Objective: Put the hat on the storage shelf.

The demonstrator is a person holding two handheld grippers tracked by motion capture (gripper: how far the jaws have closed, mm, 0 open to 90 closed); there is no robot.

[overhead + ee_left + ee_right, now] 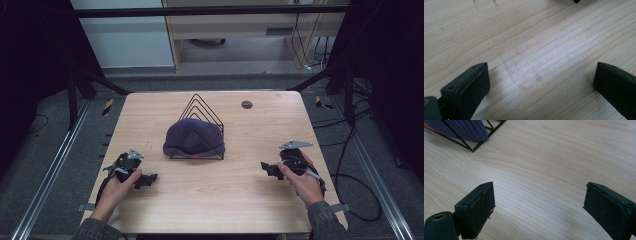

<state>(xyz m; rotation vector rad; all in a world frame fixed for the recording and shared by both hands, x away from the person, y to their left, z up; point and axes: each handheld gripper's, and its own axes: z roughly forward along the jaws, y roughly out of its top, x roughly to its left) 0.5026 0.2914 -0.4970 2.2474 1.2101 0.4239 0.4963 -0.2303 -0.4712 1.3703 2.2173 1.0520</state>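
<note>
1. The hat (194, 139) sat draped over the wire rack (201, 107) at the bench (220, 200) centre, slightly toward 12 o'clock; the rack's peaks propped it up in shape.
2. The left tongs (146, 180) rested at 8 o'clock, jaws wide apart and empty, only bare wood between them.
3. The right tongs (267, 169) lay at 4 o'clock, likewise spread wide and empty, aimed toward the rack, probably for a grasp from each side.
</note>
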